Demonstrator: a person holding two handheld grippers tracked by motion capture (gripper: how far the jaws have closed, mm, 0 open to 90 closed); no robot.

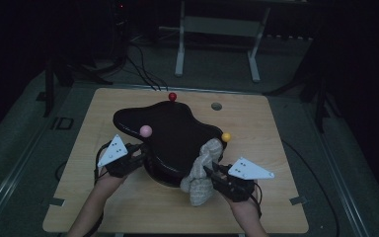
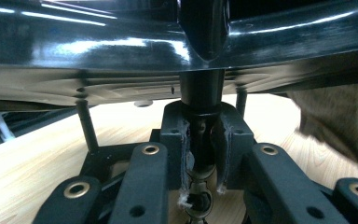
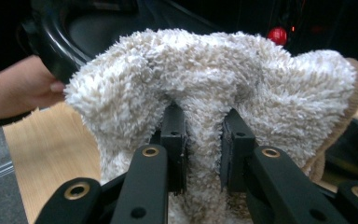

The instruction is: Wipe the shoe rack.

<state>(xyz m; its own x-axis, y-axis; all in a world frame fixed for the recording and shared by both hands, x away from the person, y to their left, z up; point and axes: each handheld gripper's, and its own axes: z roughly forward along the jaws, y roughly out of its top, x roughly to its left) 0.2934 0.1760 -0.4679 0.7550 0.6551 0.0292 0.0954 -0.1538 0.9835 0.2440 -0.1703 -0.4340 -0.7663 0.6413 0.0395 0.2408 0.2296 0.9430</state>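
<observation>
A glossy black, wavy-edged stand (image 1: 172, 133) sits mid-table, with a red ball (image 1: 172, 96), a pink ball (image 1: 145, 130) and a yellow ball (image 1: 225, 137) at its rim. My left gripper (image 1: 138, 155) reaches under its left side. In the left gripper view my left gripper (image 2: 204, 140) is shut on a black upright post (image 2: 202, 88) beneath the shiny top (image 2: 121, 42). My right gripper (image 1: 212, 173) is at the stand's front right, shut on a fluffy beige cloth (image 1: 202, 168). The cloth (image 3: 214, 79) bulges over my right gripper (image 3: 204, 140) and lies against the stand's rim (image 3: 56, 42).
The wooden table (image 1: 266, 158) has a small grey round spot (image 1: 216, 105) at the back right. Beyond it stand a metal frame's legs (image 1: 180, 49) and floor cables (image 1: 143, 69). The other hand (image 3: 23, 93) shows at the left of the right gripper view.
</observation>
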